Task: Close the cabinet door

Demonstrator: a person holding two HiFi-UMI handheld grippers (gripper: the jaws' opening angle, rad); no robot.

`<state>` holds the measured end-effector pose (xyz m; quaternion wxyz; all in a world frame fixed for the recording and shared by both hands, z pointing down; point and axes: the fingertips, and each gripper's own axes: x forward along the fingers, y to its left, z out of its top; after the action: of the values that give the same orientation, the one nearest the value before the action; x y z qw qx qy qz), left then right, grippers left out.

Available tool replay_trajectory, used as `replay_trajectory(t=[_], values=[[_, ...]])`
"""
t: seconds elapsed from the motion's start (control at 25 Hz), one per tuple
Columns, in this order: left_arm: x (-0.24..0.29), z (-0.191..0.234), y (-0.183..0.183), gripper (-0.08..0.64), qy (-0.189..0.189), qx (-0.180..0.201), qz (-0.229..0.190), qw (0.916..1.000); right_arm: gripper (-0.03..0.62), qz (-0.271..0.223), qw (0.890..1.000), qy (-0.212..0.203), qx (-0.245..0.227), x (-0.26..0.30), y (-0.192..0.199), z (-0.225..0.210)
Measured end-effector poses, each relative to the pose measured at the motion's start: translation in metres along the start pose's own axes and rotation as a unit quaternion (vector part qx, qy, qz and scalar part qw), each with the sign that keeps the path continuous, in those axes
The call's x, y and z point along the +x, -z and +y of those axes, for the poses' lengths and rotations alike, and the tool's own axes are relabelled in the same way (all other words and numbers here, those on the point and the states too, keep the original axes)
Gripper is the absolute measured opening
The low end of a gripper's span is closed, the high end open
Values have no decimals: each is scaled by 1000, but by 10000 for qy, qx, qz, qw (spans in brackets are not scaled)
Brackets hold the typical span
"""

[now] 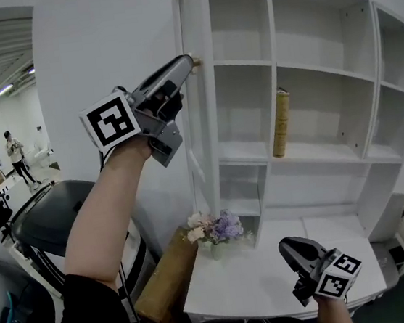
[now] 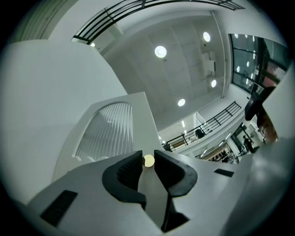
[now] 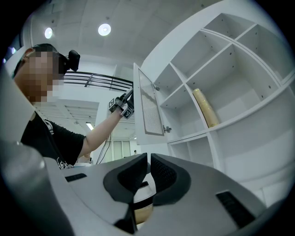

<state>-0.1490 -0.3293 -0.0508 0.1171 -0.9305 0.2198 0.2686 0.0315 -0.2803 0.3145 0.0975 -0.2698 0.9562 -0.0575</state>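
The white cabinet door (image 1: 191,114) stands open, edge-on to me, at the left side of the white shelf unit (image 1: 301,72). Its small round brass knob (image 1: 196,63) sits between the jaws of my raised left gripper (image 1: 190,62). In the left gripper view the gripper (image 2: 148,161) is shut on the knob (image 2: 148,160), with the door's ribbed panel (image 2: 108,131) beyond. In the right gripper view the door (image 3: 150,108) hangs open with the left gripper (image 3: 124,103) at its edge. My right gripper (image 1: 284,246) hovers low over the desk, its jaws (image 3: 149,162) together and holding nothing.
A tan roll (image 1: 281,122) leans upright on a middle shelf. A bunch of flowers (image 1: 216,228) stands on the white desk (image 1: 261,285) below the door. A cardboard box (image 1: 165,278) and dark equipment (image 1: 55,219) lie at the left. A person (image 1: 17,158) stands far off.
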Motion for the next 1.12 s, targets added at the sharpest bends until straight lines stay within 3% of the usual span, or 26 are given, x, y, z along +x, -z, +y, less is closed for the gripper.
replay_trajectory(t=[0.12,0.28,0.52,0.92,1.12], values=[[14,-4,8,97,-189,845,249,9959,52,-32,10000,-32,-29,0,-6,-9],[35,-8,21,97,-340,1801,589,9813,52,-37,9999,-79,-74,1,-9,-21],[61,-8,43,95,-478,2510,881,9628,52,-97,9998,-93,-114,-4,-16,-45],[102,2,78,94,-748,3687,1162,9192,52,-183,9996,-124,-199,-13,-20,-76],[117,8,89,94,-840,3916,1296,9071,52,-216,9995,-56,-244,-24,-21,-86]])
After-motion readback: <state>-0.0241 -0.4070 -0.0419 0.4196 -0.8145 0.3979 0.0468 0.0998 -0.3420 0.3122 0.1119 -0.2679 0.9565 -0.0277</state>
